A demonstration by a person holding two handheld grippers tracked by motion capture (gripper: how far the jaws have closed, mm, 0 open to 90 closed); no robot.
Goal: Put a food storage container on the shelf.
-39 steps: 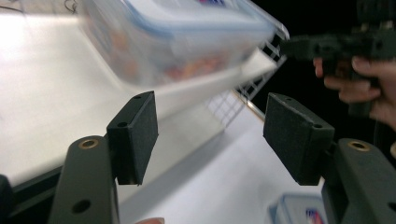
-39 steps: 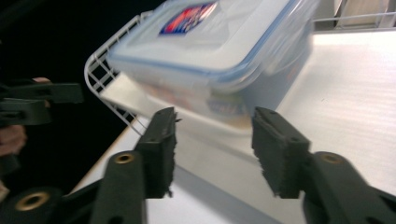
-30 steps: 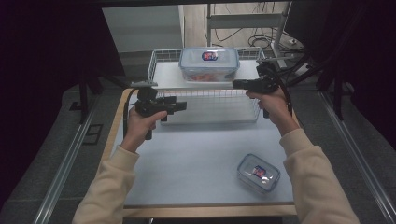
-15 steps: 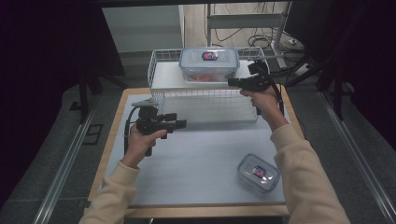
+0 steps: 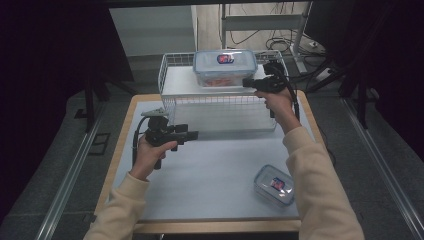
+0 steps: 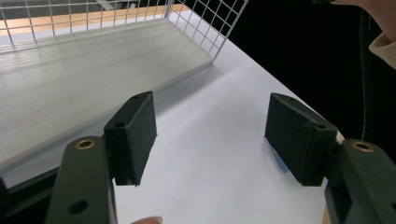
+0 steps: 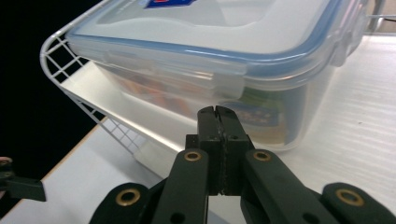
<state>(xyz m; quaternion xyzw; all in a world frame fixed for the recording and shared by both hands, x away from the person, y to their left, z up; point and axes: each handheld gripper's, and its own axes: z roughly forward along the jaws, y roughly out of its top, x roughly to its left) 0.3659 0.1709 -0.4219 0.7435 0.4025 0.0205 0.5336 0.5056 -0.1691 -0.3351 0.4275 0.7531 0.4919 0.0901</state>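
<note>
A large clear food box with a blue-rimmed lid (image 5: 225,67) stands on the top shelf of a white wire rack (image 5: 220,107). My right gripper (image 5: 246,82) is level beside the box's right end, shut with nothing between its jaws. In the right gripper view its closed tips (image 7: 217,112) point at the box's side wall (image 7: 224,56), just below a lid latch; I cannot tell whether they touch. My left gripper (image 5: 192,135) hovers low over the table in front of the rack, open and empty (image 6: 210,135), facing the rack's lower shelf (image 6: 93,60).
A small clear box with a blue-rimmed lid (image 5: 274,184) lies near the table's front right corner. The white table top (image 5: 210,170) spreads between it and the rack. The rack's wire rim (image 7: 60,70) edges the top shelf. Dark floor and cables lie beyond.
The left hand has come down from rack height to just over the table. The right gripper has slid left along the top shelf to the big box's end.
</note>
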